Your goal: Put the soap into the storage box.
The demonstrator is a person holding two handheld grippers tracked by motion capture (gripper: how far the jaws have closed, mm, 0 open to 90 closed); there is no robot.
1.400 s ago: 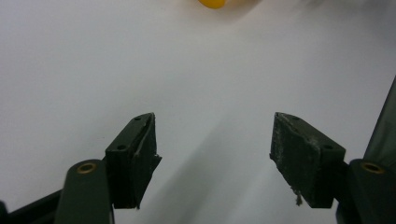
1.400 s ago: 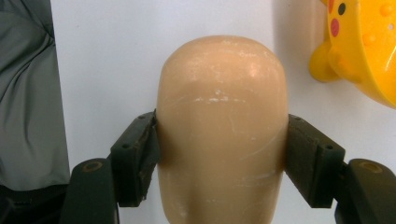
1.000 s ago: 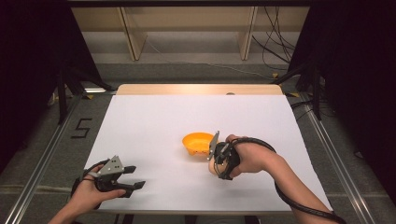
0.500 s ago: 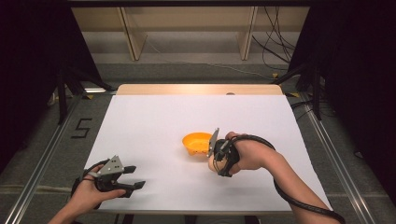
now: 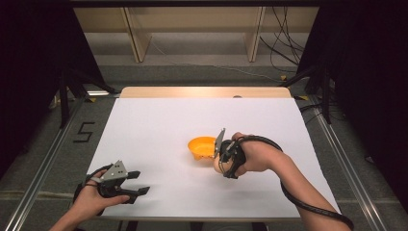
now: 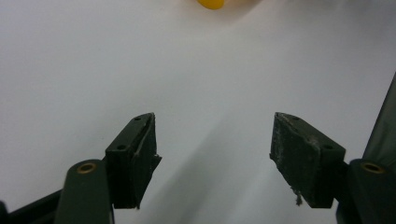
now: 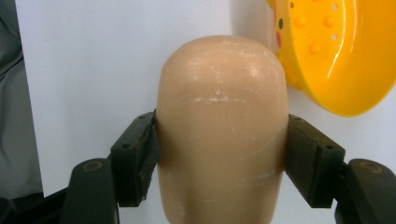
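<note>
A tan, rounded bar of soap sits between the jaws of my right gripper, which is shut on its two sides. In the high view the right gripper hangs just right of an orange dish on the white table, and the soap peeks out under it. The dish has small bumps and holes inside and lies close beside the soap. My left gripper is at the front left of the table, open, with nothing between its jaws. The dish's edge lies far ahead of it.
The white tabletop has a wooden strip along its far edge. Metal rails run on the floor at both sides. A black cable trails along the right forearm.
My right gripper with the soap has lifted very slightly beside the dish. The left gripper has not moved.
</note>
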